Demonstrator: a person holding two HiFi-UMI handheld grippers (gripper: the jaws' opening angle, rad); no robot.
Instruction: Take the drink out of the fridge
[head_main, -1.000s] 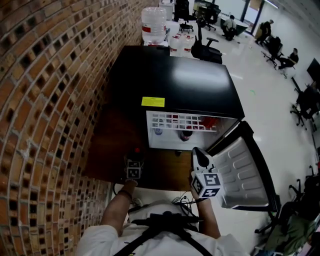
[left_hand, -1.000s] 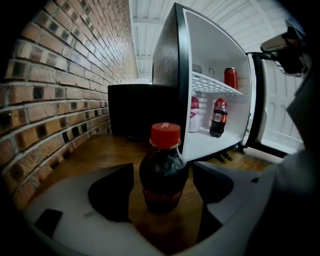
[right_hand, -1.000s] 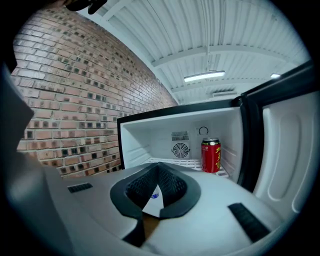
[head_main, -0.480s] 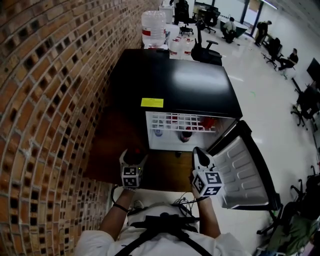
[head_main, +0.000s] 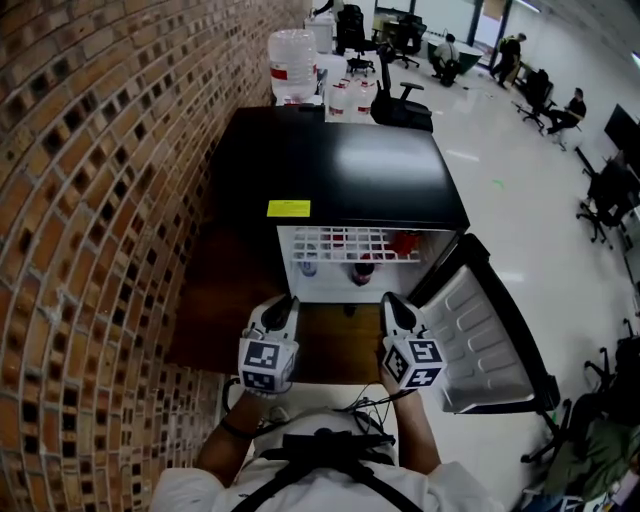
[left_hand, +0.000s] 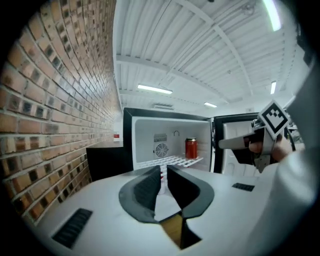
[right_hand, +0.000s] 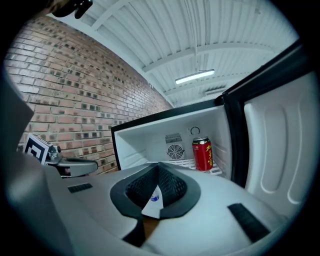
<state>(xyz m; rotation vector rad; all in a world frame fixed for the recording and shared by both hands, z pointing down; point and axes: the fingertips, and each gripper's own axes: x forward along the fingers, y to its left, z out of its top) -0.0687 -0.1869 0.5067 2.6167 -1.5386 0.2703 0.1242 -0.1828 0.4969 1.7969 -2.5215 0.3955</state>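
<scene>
Left tool (left_hand: 163, 170): ribbed black pads (left_hand: 145, 188) just closing to a slit, empty. Red cylindrical can (left_hand: 191, 148) upright on white wire shelf (left_hand: 170, 160).

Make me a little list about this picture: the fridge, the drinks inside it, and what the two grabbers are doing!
Fridge: black, beside the brick wall
Door: swung open
Wire shelf: one red can, upright
Under the shelf: a dark bottle
Left gripper: facing the fridge, jaws have just been closing, thin gap left, nothing between them
Right gripper: facing the fridge, jaws together, empty
</scene>
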